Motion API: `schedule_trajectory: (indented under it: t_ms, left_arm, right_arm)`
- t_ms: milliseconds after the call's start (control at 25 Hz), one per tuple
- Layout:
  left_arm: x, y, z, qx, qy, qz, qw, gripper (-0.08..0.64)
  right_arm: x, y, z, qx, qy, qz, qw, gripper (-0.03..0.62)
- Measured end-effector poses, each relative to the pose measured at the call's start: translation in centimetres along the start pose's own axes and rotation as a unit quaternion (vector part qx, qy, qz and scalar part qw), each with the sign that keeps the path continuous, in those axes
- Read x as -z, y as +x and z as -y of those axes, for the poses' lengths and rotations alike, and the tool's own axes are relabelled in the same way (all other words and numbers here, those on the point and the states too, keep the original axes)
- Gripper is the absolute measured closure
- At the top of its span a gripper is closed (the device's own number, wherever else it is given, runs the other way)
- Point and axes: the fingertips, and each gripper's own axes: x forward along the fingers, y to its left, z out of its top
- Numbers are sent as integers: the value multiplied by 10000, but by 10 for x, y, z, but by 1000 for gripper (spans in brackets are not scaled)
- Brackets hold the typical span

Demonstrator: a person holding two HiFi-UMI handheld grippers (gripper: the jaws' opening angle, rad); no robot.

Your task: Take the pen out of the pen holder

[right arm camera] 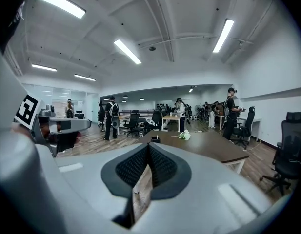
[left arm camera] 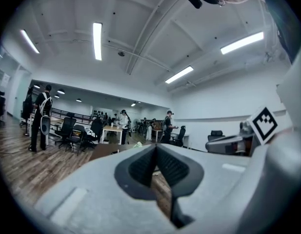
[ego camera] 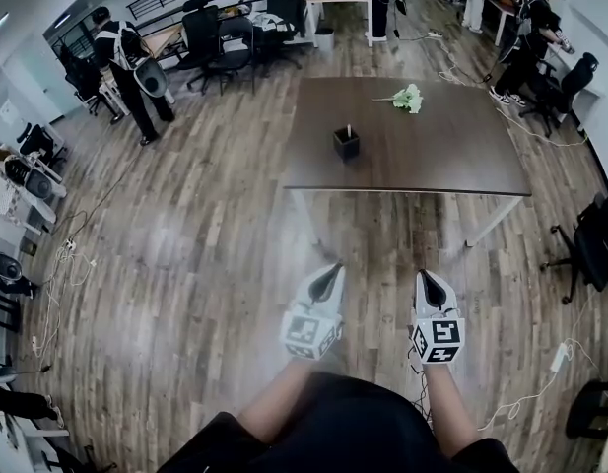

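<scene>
1. Nearest to the person, the left gripper (ego camera: pixel 333 269) and the right gripper (ego camera: pixel 424 276) are side by side over the wooden floor (ego camera: pixel 185 264), a little apart from each other. Each claw is pressed together, and each gripper's own view shows nothing between the pads.
2. Both grippers are well apart from the table (ego camera: pixel 451 156), with bare floor between. I judge that the step in hand is the approach, and that no part of the task is done yet.
3. To do this step well, I would bring the grippers to the near edge of the table. One claw should be spread before it arrives, not at the last moment.
4. The pen holder (ego camera: pixel 346 143), a small dark cup, stands on the table, nearer to the near edge than to the far one. The pen (ego camera: pixel 349 127) is inside it.
5. The pen stands about upright, so its long axis is vertical. Only its short upper end shows above the rim, and it is too small to tell which end that is.
6. So the claw should probably pinch this free end and lift straight up along the pen. The other gripper could steady the cup, because a light cup may rise or tip over.
7. Farther away, some flowers (ego camera: pixel 408 98) lie on the table, well apart from the cup and not in the way.
</scene>
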Motion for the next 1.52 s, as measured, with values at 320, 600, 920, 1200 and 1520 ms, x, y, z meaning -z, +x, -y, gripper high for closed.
schedule_trajectory:
  t_ms: [320,600,920,1200,1520]
  left_arm:
    - [-19,74,-112,-153,-150,-64,9997,555]
    - [-32,121,-186,169,-134,-110,9997,555]
    - [-39,170,-240,502,-221,33,9985,555]
    - [-28,203,-271,481,-354,36,9982,556]
    - [-17,273,-302,320,-325,-67,9989,557]
  right_arm:
    - [-49,148,-14,-204,-25,-54,9998,591]
    - [-76,239,-35,-184,-191,-155,9995,591]
    - [-74,295,-36,-47,-352,-363,9987,591]
    - [-67,332,-16,111,-274,-464,9985,591]
    - [-63,405,24,-90,-144,-487,9987,591]
